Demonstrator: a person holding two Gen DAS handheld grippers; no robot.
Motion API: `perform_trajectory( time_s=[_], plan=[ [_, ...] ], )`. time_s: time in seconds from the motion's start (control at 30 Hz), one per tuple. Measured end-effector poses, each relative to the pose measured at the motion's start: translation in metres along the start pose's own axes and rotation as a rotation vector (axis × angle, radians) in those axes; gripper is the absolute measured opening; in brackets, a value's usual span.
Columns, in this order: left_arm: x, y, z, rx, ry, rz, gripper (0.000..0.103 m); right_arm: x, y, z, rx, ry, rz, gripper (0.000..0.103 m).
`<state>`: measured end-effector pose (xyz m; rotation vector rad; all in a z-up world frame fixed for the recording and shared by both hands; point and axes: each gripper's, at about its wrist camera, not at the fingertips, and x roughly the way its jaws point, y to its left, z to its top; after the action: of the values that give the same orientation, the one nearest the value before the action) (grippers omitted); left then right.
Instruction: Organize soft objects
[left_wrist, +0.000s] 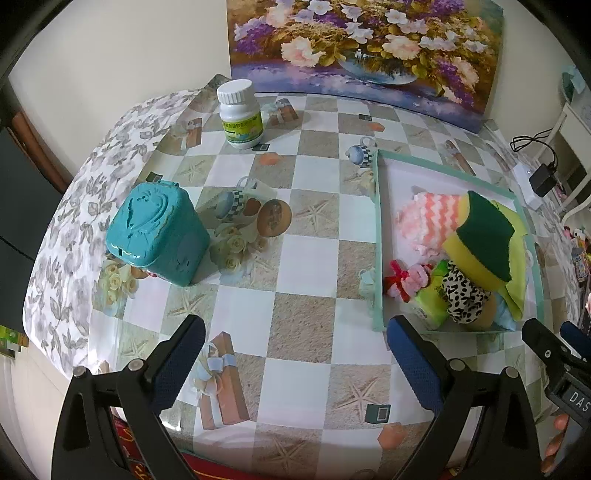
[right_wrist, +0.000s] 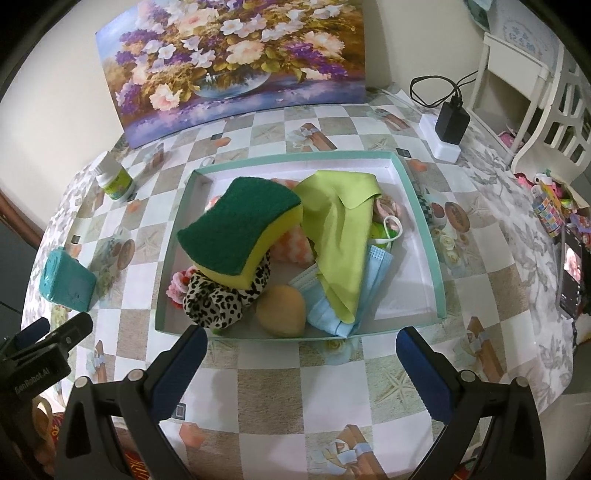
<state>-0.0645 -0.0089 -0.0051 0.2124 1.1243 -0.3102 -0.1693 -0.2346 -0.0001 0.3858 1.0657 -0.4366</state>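
A teal-rimmed tray (right_wrist: 421, 206) (left_wrist: 380, 236) holds soft things: a green-and-yellow sponge (right_wrist: 240, 229) (left_wrist: 484, 240) lying on a leopard-print scrunchie (right_wrist: 218, 299) (left_wrist: 461, 291), a lime cloth (right_wrist: 340, 229), a blue face mask (right_wrist: 340, 310), a tan round sponge (right_wrist: 280, 310), a pink-and-white knitted piece (left_wrist: 432, 218) and a small pink-red piece (left_wrist: 406, 280). My left gripper (left_wrist: 295, 354) is open and empty above the tablecloth, left of the tray. My right gripper (right_wrist: 301, 362) is open and empty just in front of the tray's near edge.
A teal plastic box (left_wrist: 159, 232) (right_wrist: 68, 284) and a white pill bottle (left_wrist: 240, 114) (right_wrist: 114, 181) stand on the checkered tablecloth, left of the tray. A flower painting (right_wrist: 236, 59) leans on the back wall. A charger on a power strip (right_wrist: 448, 125) sits at the right rear.
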Motion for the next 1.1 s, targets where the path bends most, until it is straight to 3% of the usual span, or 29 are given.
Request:
perform_trajectory(
  time_s=[0.67,1.1],
  plan=[
    [0.0078,0.0062,-0.0001,-0.037,0.048,-0.01,0.099,0.0037,0.0017,-0.0002,-0.018,0.013,-0.015,0.103],
    [0.005,0.0074,0.0,-0.045,0.035,-0.012,0.099,0.0046,0.0034,-0.0004,-0.02,0.018,-0.021,0.103]
  ],
)
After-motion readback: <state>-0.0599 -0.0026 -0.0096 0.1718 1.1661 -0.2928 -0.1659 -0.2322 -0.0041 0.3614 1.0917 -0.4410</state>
